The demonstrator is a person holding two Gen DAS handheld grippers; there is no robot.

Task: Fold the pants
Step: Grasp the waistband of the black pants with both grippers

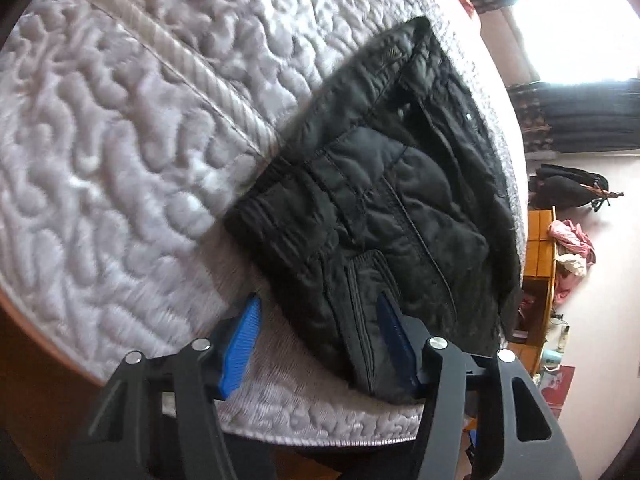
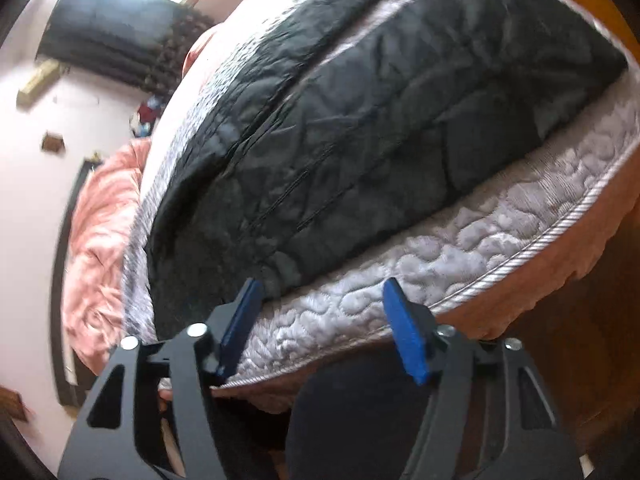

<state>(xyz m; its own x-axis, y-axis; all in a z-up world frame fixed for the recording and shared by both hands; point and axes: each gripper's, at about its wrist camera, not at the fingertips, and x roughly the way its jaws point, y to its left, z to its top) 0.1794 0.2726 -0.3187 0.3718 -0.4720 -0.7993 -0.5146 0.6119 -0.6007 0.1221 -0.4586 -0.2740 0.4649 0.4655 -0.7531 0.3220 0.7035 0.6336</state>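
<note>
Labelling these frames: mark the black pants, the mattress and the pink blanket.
black pants (image 1: 380, 200), left wrist view, quilted middle panel.
mattress (image 1: 120, 140), left wrist view, bare quilted top.
pink blanket (image 2: 100, 220), right wrist view, rumpled middle.

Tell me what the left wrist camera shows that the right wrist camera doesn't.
Only the left wrist view shows the waistband end of the pants, a wooden shelf with pink clothes, and the bright window. Only the right wrist view shows the long legs stretched along the mattress and a pink blanket. Both show the black quilted pants on the white mattress, each with an open claw, left and right.
</note>
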